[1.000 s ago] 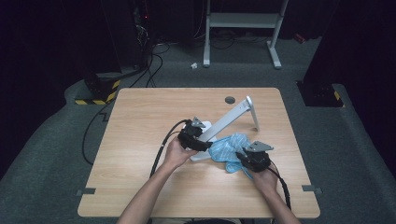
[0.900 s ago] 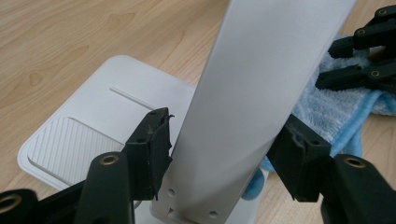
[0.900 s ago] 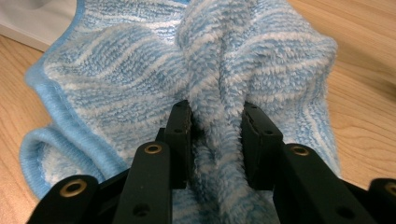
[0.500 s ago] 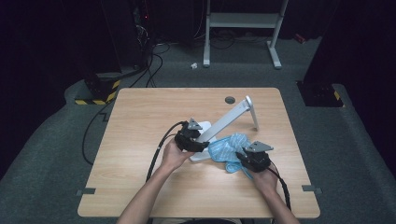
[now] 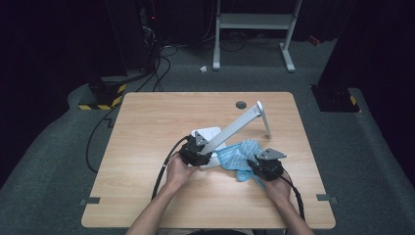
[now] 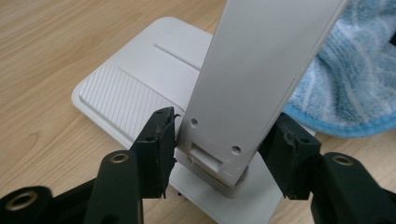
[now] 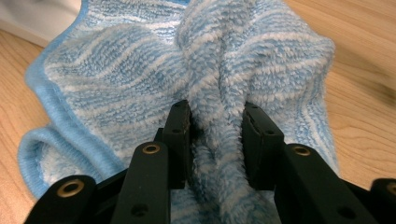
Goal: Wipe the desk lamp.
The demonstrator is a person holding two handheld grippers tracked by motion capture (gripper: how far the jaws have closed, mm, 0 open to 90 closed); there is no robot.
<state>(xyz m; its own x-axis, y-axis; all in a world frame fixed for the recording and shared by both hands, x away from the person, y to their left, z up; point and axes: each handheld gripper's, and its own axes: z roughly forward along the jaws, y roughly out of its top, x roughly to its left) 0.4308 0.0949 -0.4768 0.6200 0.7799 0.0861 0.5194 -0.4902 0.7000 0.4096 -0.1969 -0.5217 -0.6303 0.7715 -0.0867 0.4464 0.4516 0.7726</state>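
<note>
Around the lamp arm (image 6: 261, 70) — left jaws closing; right jaws pinching cloth (image 7: 219, 70).

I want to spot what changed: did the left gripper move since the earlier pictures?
Yes. The left gripper slid slightly toward the lamp's arm, measured against the lamp's white base, and its jaws have just been closing around that arm.

The light wooden desk (image 5: 147, 127) carried a white lamp (image 5: 208, 133) by its flat base, with a blue cloth (image 5: 237, 155) crumpled just beside it.
</note>
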